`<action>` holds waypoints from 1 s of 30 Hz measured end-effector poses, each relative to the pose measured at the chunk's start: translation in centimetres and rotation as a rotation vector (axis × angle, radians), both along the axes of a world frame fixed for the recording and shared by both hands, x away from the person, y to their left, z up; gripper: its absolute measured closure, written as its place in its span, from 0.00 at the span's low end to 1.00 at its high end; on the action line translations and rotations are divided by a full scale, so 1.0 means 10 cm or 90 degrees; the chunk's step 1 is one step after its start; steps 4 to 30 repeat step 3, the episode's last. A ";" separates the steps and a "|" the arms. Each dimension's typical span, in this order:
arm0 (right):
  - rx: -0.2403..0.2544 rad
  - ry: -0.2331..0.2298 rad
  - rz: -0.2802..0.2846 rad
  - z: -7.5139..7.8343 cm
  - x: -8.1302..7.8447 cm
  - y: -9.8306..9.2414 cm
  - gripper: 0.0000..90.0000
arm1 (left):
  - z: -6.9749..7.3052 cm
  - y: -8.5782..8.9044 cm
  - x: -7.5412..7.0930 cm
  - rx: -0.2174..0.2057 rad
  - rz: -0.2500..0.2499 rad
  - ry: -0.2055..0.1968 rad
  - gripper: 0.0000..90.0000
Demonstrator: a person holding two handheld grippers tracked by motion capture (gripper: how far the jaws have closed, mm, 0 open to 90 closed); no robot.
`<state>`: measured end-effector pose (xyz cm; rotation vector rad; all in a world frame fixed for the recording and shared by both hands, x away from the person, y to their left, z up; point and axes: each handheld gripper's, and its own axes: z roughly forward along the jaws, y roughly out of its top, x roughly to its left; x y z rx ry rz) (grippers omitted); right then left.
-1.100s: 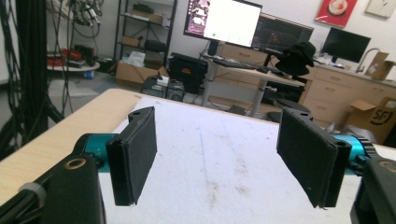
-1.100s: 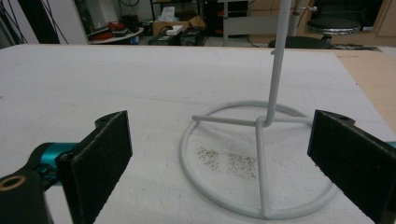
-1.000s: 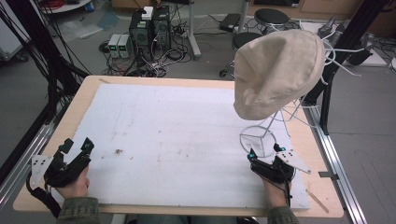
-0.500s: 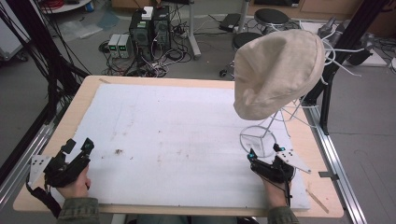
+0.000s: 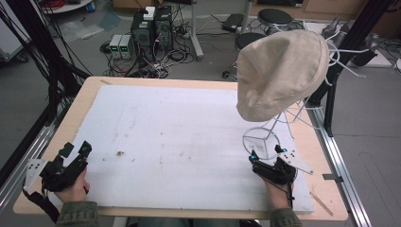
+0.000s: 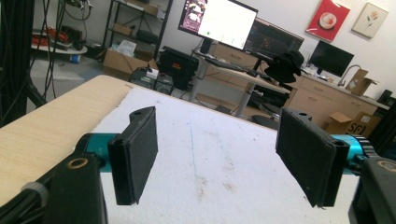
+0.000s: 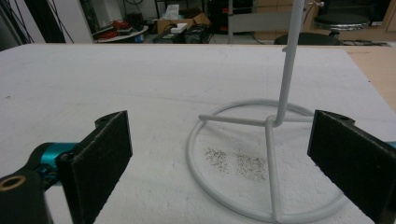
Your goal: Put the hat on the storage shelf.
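Hardly anything has moved since a second ago: my left gripper (image 5: 75, 152) has only shifted slightly at the near left corner, and my right gripper (image 5: 266, 160) sits where it was, near the front right edge.

Counting from my side outward, I have two grippers, each in one hand. Both stand with jaws spread wide and hold nothing; the left gripper view (image 6: 229, 163) shows bare white mat between its pads, and the right gripper view (image 7: 219, 163) shows its pads parted on either side of the stand's base.

Just beyond the right gripper is one white wire stand (image 5: 265, 140), its round base ring (image 7: 243, 205) lying flat on the mat, with a scatter of dark specks (image 7: 236, 163) inside the ring. One thin upright rod (image 7: 290, 56) rises from the ring's crossbar. One beige cloth hat (image 5: 279, 71) hangs on top of the stand, over the right side of the table, and it hides the upper part of the stand from above.

One white mat (image 5: 179, 137) covers most of the one wooden table (image 5: 82, 101), with a few brown marks (image 5: 119, 153) towards the left.

Beyond the far edge I see two computer towers (image 5: 152, 28) on the floor among cables, and two round stools (image 5: 274, 16). Monitors (image 6: 229, 23) stand on a desk in the left gripper view
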<state>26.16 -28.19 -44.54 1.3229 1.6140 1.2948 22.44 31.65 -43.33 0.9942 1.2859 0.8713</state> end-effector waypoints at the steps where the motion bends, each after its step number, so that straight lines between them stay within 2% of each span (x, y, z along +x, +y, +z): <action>1: 0.003 0.001 -0.001 0.00 0.00 0.00 0.06 | 0.00 0.00 0.00 0.001 -0.002 0.000 0.33; 30: 0.001 0.000 -0.002 0.00 -0.01 0.00 0.06 | 0.00 -0.02 0.01 0.003 -0.005 0.000 0.33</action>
